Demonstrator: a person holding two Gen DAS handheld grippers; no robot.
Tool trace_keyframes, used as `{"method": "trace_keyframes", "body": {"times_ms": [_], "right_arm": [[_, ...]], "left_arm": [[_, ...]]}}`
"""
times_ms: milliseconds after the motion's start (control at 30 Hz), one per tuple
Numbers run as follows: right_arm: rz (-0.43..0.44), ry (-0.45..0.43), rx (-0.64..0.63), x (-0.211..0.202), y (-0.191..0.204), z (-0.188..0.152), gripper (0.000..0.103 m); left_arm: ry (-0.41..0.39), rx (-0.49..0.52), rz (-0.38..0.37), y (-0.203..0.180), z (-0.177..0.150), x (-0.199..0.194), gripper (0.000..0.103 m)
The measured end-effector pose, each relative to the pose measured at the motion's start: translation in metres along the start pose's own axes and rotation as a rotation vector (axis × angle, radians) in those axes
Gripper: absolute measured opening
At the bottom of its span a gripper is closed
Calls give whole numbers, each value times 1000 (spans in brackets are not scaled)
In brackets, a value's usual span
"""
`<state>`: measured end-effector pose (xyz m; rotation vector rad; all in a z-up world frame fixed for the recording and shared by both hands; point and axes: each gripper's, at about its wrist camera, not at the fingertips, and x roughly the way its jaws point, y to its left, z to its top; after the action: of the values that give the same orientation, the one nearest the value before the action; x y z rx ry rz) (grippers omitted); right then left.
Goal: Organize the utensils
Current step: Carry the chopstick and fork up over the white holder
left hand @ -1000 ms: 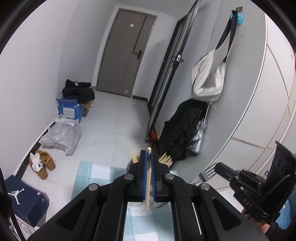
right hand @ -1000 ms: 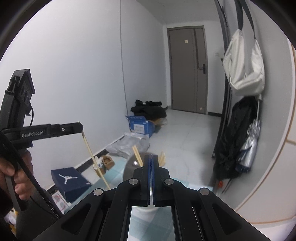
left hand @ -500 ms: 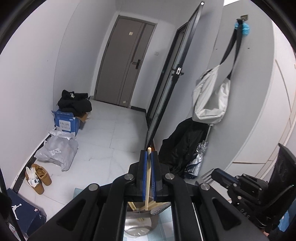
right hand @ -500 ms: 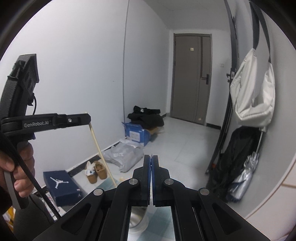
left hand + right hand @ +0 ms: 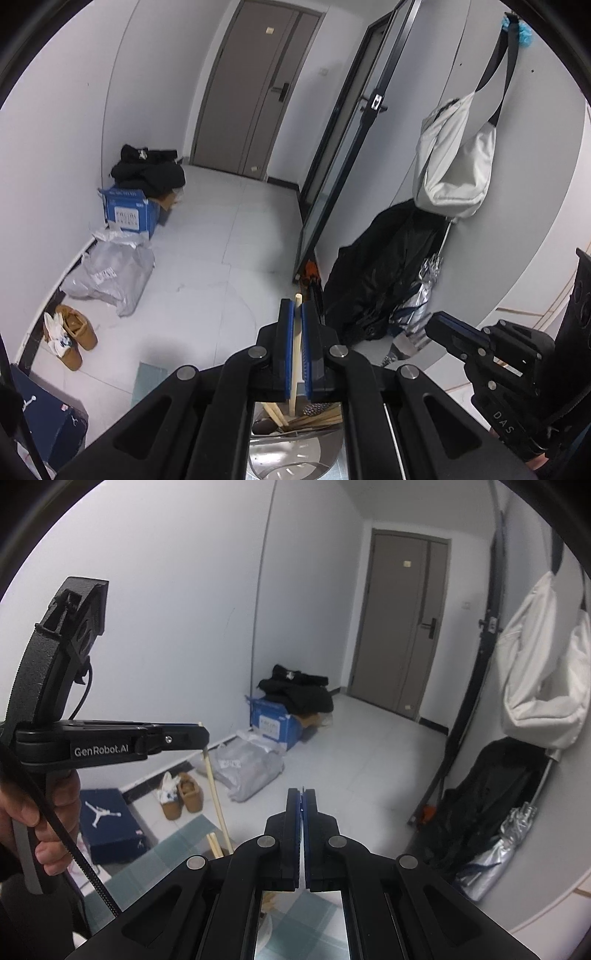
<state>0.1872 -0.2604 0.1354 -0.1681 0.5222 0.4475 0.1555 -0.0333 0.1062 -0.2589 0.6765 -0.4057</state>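
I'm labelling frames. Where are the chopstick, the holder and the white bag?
chopstick (image 5: 215, 789), right wrist view, mid-shaft
holder (image 5: 295, 456), left wrist view, metal rim
white bag (image 5: 452, 173), left wrist view, body

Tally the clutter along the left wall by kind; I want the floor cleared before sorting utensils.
Boxes: 2 (blue carton, dark shoebox)
Brown shoes: 2
Grey plastic bag: 1
Black clothing pile: 1
Total: 6
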Motion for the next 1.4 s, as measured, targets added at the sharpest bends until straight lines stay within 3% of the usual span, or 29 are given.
{"method": "trace_keyframes", "body": {"times_ms": [300,600,667,733,867,1133,1400], "right_arm": [[-1,34,-112,26,26,-21,1],[30,62,-58,44,31,-44,1],[29,60,-56,46,32,-45,1],[18,57,-56,45,32,-44,1],[-14,36,-49,38,28,-40,1],[-17,34,-42,34,23,-40,1],[37,68,-39,50,35,-54,1]], "left_arm": [[70,10,-20,1,-14,21,1],[45,44,-77,1,-14,16,1],[51,9,-73,6,-10,18,1],[51,-39,-118,9,2,18,1],[55,-55,-150,6,9,21,1],[93,19,-91,2,-21,29,1],[186,-12,-97,19,-39,41,1]]}}
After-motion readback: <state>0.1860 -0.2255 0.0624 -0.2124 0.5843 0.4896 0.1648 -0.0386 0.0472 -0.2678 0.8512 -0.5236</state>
